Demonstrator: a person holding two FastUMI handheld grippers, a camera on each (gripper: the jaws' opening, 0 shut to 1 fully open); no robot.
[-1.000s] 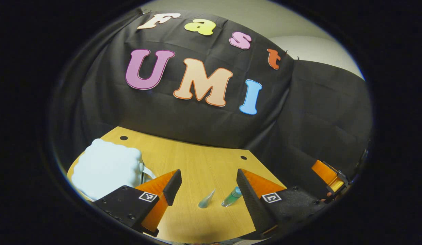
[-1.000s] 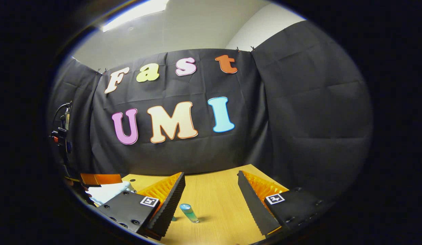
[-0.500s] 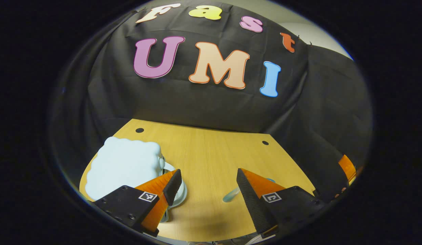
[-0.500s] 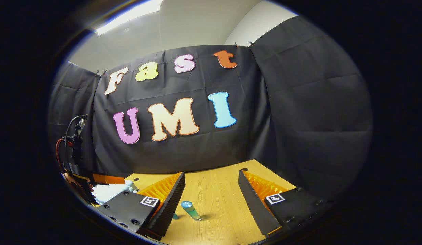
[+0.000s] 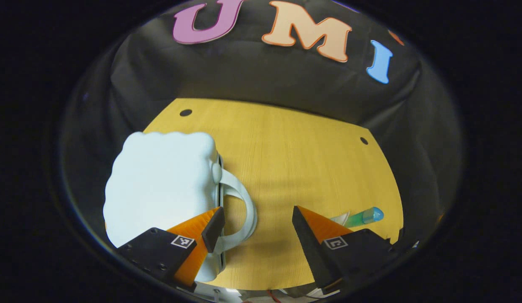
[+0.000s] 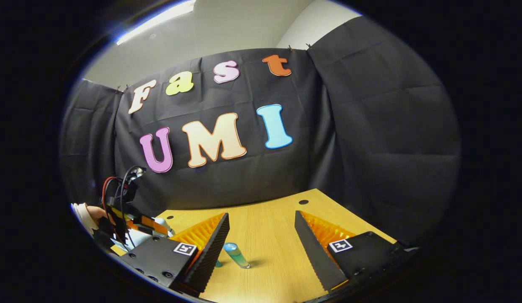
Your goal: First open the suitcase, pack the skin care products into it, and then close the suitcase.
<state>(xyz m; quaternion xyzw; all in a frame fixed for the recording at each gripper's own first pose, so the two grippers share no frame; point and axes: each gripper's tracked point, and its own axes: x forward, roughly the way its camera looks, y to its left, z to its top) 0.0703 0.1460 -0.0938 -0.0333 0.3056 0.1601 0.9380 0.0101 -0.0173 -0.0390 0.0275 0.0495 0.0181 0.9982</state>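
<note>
A small pale blue suitcase [image 5: 160,181] lies closed on the wooden table [image 5: 294,143], its white handle [image 5: 242,198] facing right. My left gripper [image 5: 257,219] hovers open above the handle, its left finger over the case's edge. A blue-green skin care tube [image 5: 364,216] lies to the right, partly behind the right finger, with a pale piece [image 5: 341,218] beside it. In the right gripper view the same tube [image 6: 237,255] lies on the table between the open fingers of my right gripper [image 6: 261,235], close to the left one. The left gripper [image 6: 139,221] and a hand [image 6: 90,212] appear at far left.
Two round holes [image 5: 185,112] [image 5: 363,140] mark the table's far corners. Black cloth wall stands behind the table. Cables [image 6: 118,189] rise from the left gripper in the right gripper view.
The left gripper has tilted down and moved left over the suitcase handle, so the case fills more of its view and the tube slid to the right. The right gripper barely moved.
</note>
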